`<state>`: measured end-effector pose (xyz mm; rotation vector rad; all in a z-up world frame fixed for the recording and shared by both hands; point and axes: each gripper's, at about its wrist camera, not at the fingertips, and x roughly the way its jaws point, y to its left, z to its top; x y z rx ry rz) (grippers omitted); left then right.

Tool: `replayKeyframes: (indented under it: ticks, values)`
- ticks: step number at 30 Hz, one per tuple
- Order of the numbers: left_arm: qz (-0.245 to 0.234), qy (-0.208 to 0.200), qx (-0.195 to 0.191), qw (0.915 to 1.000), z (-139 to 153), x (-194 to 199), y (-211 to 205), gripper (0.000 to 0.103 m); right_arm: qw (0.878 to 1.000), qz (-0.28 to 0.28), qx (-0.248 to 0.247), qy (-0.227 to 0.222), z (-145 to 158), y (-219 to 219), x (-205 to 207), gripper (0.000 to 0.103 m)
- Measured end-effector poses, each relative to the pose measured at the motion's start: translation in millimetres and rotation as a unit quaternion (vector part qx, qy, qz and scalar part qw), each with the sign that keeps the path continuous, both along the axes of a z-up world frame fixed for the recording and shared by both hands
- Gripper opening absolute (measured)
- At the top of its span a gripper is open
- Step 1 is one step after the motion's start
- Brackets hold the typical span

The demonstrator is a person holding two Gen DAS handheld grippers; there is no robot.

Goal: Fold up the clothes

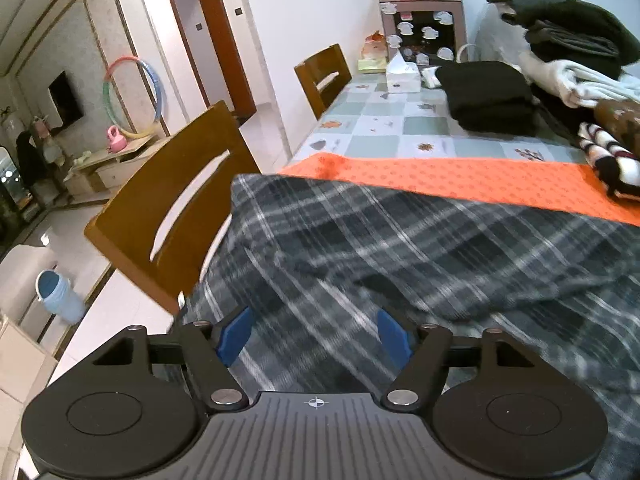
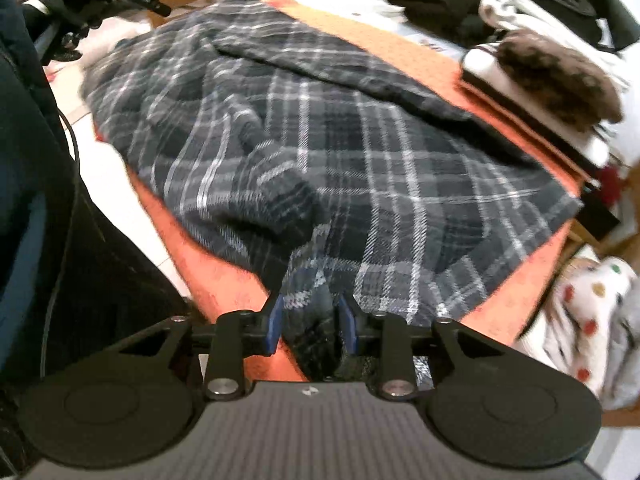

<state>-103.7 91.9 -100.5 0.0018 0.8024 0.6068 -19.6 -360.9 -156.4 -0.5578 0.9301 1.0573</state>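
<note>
A dark grey plaid shirt [image 1: 400, 248] lies spread and rumpled over an orange mat [image 1: 440, 176] on the table. My left gripper [image 1: 316, 334] hovers just above the shirt, its blue pads wide apart with nothing between them. In the right wrist view the same plaid shirt [image 2: 320, 128] covers the orange mat [image 2: 216, 264]. My right gripper [image 2: 312, 320] is shut on a bunched edge of the shirt at the near side. The left gripper [image 2: 100, 0] shows at the far upper left of that view.
Two wooden chairs [image 1: 176, 208] stand along the table's left side. Folded black clothes [image 1: 488, 96], white and striped garments [image 1: 608, 160] and a tissue box [image 1: 402, 76] sit farther back. A brown furry item [image 2: 556, 76] lies on the right; a dotted cloth [image 2: 588, 320] hangs beyond.
</note>
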Motion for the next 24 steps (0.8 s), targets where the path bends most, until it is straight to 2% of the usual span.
replayKeyframes:
  ticks: [8,12,16,18,24]
  values:
    - [0.022,0.007,-0.007,0.9997,-3,-42,-46,0.076,0.996,0.082,0.029,0.009,-17,-8,7,0.035]
    - [0.046,0.004,-0.011,0.9989,-4,-61,-61,0.076,0.994,0.105,0.034,0.009,-18,-10,10,0.026]
    - [0.064,0.004,-0.008,0.9979,-4,-73,-73,0.076,0.992,0.117,0.036,0.015,-19,-13,15,0.022]
    - [0.07,0.006,-0.008,0.9975,-4,-78,-78,0.077,0.992,0.122,0.037,0.017,-20,-15,16,0.013]
    - [0.078,0.009,-0.006,0.9969,-1,-87,-89,0.077,0.99,0.13,0.044,0.02,-19,-20,21,0.009]
